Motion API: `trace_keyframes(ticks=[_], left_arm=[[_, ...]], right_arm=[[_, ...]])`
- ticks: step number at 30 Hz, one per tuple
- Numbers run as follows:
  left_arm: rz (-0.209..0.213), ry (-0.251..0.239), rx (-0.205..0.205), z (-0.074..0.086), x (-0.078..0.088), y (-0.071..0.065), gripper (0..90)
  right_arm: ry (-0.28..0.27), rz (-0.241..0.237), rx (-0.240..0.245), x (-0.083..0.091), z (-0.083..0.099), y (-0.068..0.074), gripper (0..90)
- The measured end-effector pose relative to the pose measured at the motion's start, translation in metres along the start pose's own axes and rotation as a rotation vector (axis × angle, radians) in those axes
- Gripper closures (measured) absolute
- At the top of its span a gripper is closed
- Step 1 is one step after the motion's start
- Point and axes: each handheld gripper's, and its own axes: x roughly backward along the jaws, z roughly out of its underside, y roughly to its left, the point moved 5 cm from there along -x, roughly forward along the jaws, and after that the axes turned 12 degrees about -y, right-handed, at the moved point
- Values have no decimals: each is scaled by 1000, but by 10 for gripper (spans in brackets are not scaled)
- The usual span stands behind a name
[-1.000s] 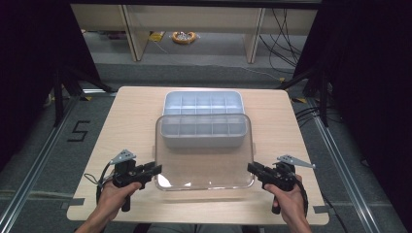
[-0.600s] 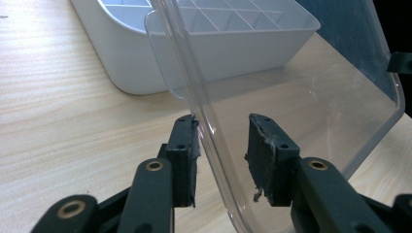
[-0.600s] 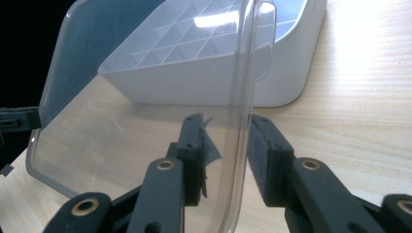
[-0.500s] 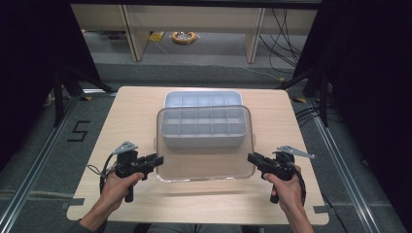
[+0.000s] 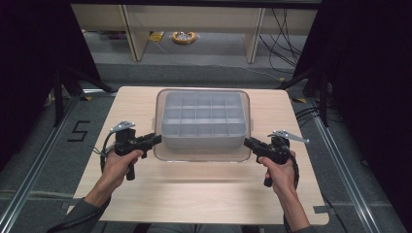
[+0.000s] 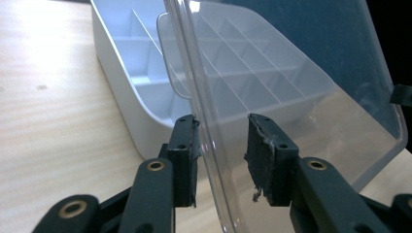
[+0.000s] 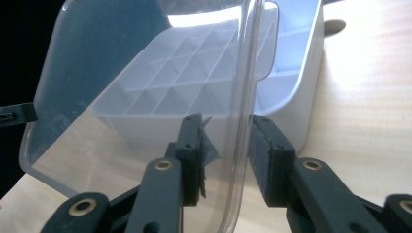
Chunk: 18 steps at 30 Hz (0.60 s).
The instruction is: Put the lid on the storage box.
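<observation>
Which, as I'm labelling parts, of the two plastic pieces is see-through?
The clear flat plastic lid with rounded corners: the wooden table shows through it, while the white gridded plastic box is opaque.

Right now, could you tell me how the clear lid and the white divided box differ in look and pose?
The clear lid is see-through and flat; the white divided box is opaque and split into a grid of compartments. The lid is held up at its two side edges, between the jaws of the left gripper and right gripper; the box rests on the table. Both are rounded rectangles.
</observation>
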Motion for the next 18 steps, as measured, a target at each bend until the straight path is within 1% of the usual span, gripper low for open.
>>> trace_keyframes(ticks=[1, 3, 4, 5, 7, 8, 9, 10, 11, 12, 13, 14, 15, 16, 17, 18], left_arm=[[-2, -4, 2, -3, -3, 0, 639], [-5, -5, 2, -5, -6, 1, 638], [-8, -7, 0, -6, -9, 1, 637], [-10, -10, 3, -7, -12, 2, 637], [-16, -2, 6, -10, -17, 3, 636], [-18, -4, 6, -11, -21, 3, 636], [-22, -2, 1, -12, -23, 4, 635], [-21, -6, 5, -14, -26, 4, 635], [-23, -5, 4, -16, -28, 5, 636], [-29, -4, 5, -19, -31, 5, 636], [-30, -7, 3, -21, -34, 6, 636], [-34, -10, 5, -23, -36, 6, 637], [-30, -12, 7, -25, -39, 6, 637], [-33, -18, 13, -27, -42, 7, 637], [-41, -16, 14, -30, -45, 9, 638], [-41, -16, 14, -30, -45, 9, 638]], right_arm=[[-8, 6, -2, -6, -5, -2, 673], [-2, 14, -6, -7, -7, -3, 672], [9, 24, -39, -9, -9, -1, 671], [-2, 20, 13, -11, -12, -5, 671], [-8, 35, 21, -17, -19, -8, 671], [-8, 35, 21, -17, -19, -8, 671], [-2, 45, 17, -18, -20, -8, 671], [-7, 51, 34, -20, -22, -11, 672], [2, 62, -2, -23, -25, -10, 671], [2, 62, -2, -23, -25, -10, 671], [-3, 52, 16, -26, -28, -13, 671], [0, 69, 3, -28, -29, -14, 669], [-4, 63, 19, -33, -33, -19, 668], [-4, 63, 19, -33, -33, -19, 668], [3, 76, -23, -36, -35, -17, 667], [3, 76, -23, -36, -35, -17, 667]])
